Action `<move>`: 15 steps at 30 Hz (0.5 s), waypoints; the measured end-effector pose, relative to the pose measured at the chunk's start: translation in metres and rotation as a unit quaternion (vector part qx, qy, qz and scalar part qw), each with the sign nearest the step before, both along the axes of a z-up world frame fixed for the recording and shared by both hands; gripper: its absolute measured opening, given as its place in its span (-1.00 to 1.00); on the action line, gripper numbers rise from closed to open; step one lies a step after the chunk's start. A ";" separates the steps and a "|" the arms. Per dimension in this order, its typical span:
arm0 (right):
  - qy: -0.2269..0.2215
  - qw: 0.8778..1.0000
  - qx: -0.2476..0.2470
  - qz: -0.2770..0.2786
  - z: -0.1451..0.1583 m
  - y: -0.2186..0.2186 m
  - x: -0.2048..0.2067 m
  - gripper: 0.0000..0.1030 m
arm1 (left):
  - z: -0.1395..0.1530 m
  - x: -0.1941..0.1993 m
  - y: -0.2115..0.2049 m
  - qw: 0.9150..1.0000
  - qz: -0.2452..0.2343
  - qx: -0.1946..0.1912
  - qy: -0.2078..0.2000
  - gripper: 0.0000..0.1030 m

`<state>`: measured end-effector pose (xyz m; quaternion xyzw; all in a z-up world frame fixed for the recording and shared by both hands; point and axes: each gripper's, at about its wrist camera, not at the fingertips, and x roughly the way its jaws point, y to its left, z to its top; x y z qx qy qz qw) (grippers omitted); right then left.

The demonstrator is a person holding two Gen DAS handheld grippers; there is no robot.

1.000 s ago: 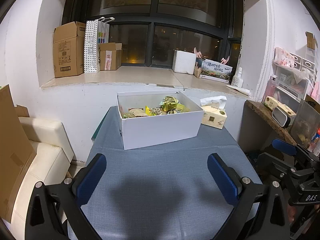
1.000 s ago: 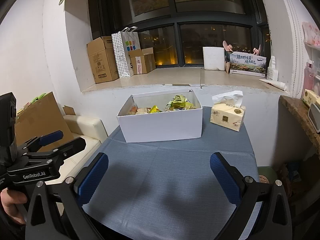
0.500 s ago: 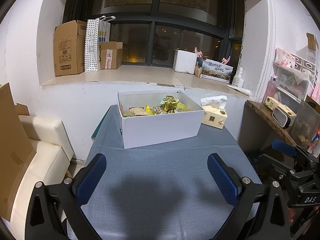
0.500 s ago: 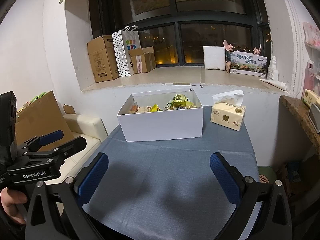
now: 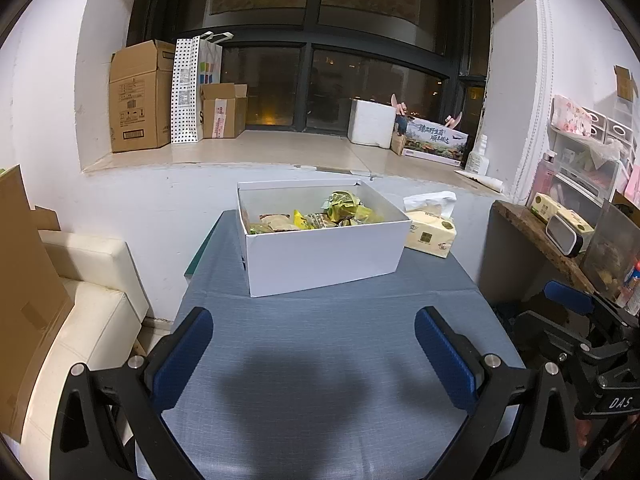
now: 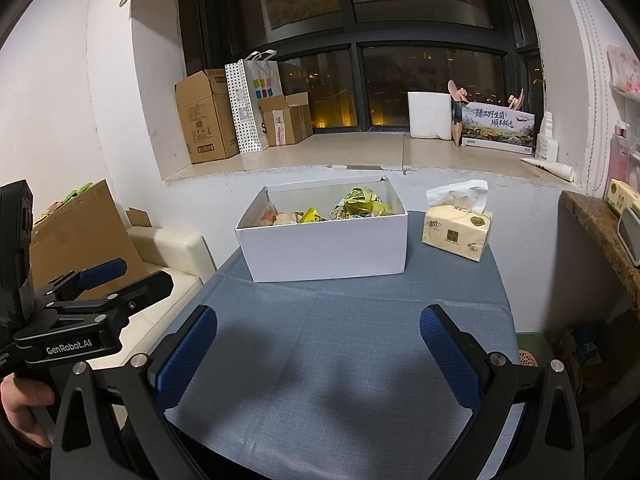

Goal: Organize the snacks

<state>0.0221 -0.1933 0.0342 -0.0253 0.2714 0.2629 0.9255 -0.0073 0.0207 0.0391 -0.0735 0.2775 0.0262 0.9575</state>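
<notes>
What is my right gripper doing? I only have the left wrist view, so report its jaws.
Observer: The right gripper is open, with nothing between its blue pads. It is over the blue tablecloth, short of the white box.
Operator: Now check the floor right of the table.
Observer: A green round container stands there beside the table edge. I cannot tell what is in it.
Operator: Confirm who has the left gripper.
Observer: A hand grips its handle, at the lower left of the right wrist view.
</notes>
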 end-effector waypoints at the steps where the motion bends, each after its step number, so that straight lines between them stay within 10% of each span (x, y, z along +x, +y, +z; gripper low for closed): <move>1: 0.001 1.000 -0.001 0.001 -0.001 0.000 0.000 1.00 | 0.000 0.000 0.000 1.000 0.000 0.000 0.000 1.00; 15: 0.001 1.000 -0.002 0.002 -0.002 0.001 -0.002 1.00 | -0.001 0.000 -0.001 1.000 -0.003 0.001 -0.001 1.00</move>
